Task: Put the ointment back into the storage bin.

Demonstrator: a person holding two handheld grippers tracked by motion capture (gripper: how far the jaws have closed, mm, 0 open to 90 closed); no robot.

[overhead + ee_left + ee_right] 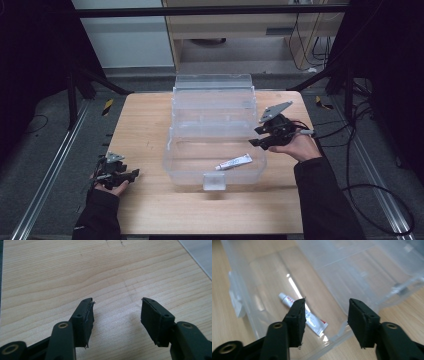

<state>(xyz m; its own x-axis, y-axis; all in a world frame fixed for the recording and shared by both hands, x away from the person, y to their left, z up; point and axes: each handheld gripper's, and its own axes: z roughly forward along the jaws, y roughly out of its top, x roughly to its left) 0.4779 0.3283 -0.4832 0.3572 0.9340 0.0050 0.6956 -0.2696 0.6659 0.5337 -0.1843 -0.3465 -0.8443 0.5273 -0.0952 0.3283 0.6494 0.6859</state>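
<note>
A small white squeeze tube with red print and a white cap (233, 162) lies flat on the floor of the front section of a clear plastic storage box (172, 165), toward that section's right-hand end; in the right gripper view the tube (314, 323) lies aslant, its cap toward the upper left and its crimped end toward the lower right, partly behind the left jaw. The clear box stands open at mid-table, its hinged transparent lid (212, 82) laid back on the far side and a translucent latch tab (214, 182) at the middle of its near wall. The box rests on a light wooden tabletop (145, 125).

The right gripper (256, 137), black with a grey three-cornered plate on top, is held just at the box's right-hand wall, above the rim; its jaws stand apart with nothing between them, and the right gripper view (325, 320) looks past them down into the box. The left gripper (134, 174) lies low over the near left part of the table, well apart from the box; its jaws are likewise spread and empty, with bare wood grain beneath them in the left gripper view (117, 318). Dark sleeves cover both forearms. Black cables (372, 165) trail over the grey floor at the right.
</note>
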